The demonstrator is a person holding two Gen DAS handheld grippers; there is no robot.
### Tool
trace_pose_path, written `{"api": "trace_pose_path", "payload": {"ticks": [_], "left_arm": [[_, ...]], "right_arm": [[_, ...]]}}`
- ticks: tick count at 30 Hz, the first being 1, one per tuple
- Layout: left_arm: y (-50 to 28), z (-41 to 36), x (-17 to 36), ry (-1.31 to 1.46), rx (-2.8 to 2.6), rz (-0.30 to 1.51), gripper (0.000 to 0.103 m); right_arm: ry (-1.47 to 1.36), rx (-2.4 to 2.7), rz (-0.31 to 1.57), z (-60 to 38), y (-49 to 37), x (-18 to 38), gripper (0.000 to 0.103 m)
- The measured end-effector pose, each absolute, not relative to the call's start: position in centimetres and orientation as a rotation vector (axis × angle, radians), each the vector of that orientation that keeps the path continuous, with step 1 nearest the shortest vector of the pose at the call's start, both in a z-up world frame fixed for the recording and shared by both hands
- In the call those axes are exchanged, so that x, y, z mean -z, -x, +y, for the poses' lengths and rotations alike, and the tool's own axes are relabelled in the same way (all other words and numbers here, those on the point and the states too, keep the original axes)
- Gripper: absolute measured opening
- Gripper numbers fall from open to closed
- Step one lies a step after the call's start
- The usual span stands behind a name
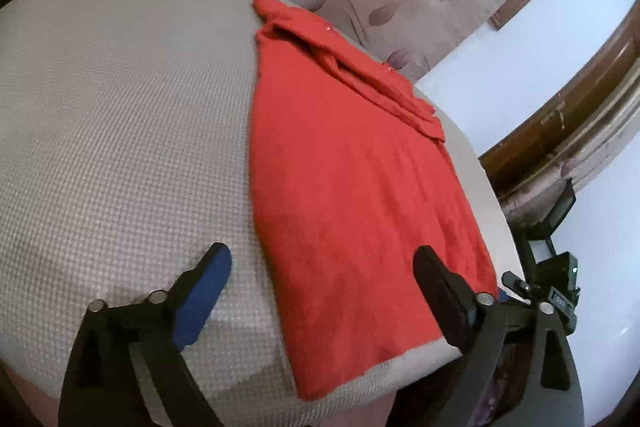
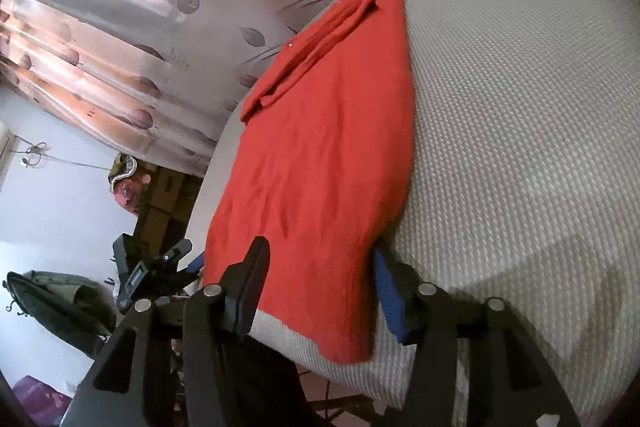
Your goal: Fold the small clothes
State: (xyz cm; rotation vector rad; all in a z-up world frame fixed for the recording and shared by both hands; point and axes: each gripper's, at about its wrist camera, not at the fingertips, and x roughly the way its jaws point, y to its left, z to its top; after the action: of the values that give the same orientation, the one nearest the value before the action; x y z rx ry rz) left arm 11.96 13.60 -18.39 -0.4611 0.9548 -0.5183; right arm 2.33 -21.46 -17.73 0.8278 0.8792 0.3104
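One red garment (image 1: 352,163) lies folded lengthwise on the grey textured counter (image 1: 120,107), its near hem between the spread left hand-held gripper (image 1: 320,279) and under the half-spread, unpinching right hand-held gripper (image 2: 320,275).

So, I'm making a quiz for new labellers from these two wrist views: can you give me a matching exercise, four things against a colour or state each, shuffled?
Things:
1. red garment
2. table cover
3. curtain
4. left gripper

Descriptions:
A. pale, printed with leaves and lettering
B. fingers spread wide, gripping nothing
C. lying folded lengthwise, narrow
D. grey, woven texture

Pairs: 1-C, 2-D, 3-A, 4-B
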Motion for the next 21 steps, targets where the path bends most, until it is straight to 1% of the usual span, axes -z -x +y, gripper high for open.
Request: {"api": "trace_pose_path", "payload": {"ticks": [1,3,4,5,6,7,8,11,13,21], "left_arm": [[-11.8,13.3,18.3,0.435,0.516,0.948,0.093],[-11.7,12.6,18.3,0.389,0.52,0.942,0.092],[-11.7,12.4,18.3,0.382,0.523,0.945,0.085],[-11.7,12.4,18.3,0.391,0.534,0.958,0.074],[-11.9,12.4,18.6,0.408,0.551,0.992,0.025],[-12.3,12.2,19.5,0.436,0.558,1.062,0.007],[-12.4,12.7,19.9,0.489,0.565,1.062,0.007],[-11.9,13.3,19.7,0.513,0.562,1.036,0.007],[-11.6,14.0,19.3,0.575,0.592,1.017,0.007],[-10.6,15.3,19.2,0.589,0.594,0.997,0.007]], "right_arm": [[-0.817,-0.312,0.878,-21.2,-2.5,17.6,0.049],[-0.779,-0.296,0.897,-20.7,-2.7,17.5,0.043],[-0.761,-0.291,0.91,-20.4,-2.8,17.6,0.027],[-0.759,-0.288,0.924,-20.3,-2.9,17.9,0.008],[-0.769,-0.288,0.947,-20.1,-3.0,18.5,0.009],[-0.796,-0.294,0.938,-20.0,-2.9,19.0,0.008],[-0.805,-0.296,0.929,-20.0,-2.8,19.1,0.008],[-0.865,-0.331,0.899,-20.3,-2.5,19.0,0.008],[-0.916,-0.35,0.872,-20.8,-1.9,18.9,0.008],[-0.963,-0.355,0.848,-21.5,-0.3,18.8,0.008]]}}
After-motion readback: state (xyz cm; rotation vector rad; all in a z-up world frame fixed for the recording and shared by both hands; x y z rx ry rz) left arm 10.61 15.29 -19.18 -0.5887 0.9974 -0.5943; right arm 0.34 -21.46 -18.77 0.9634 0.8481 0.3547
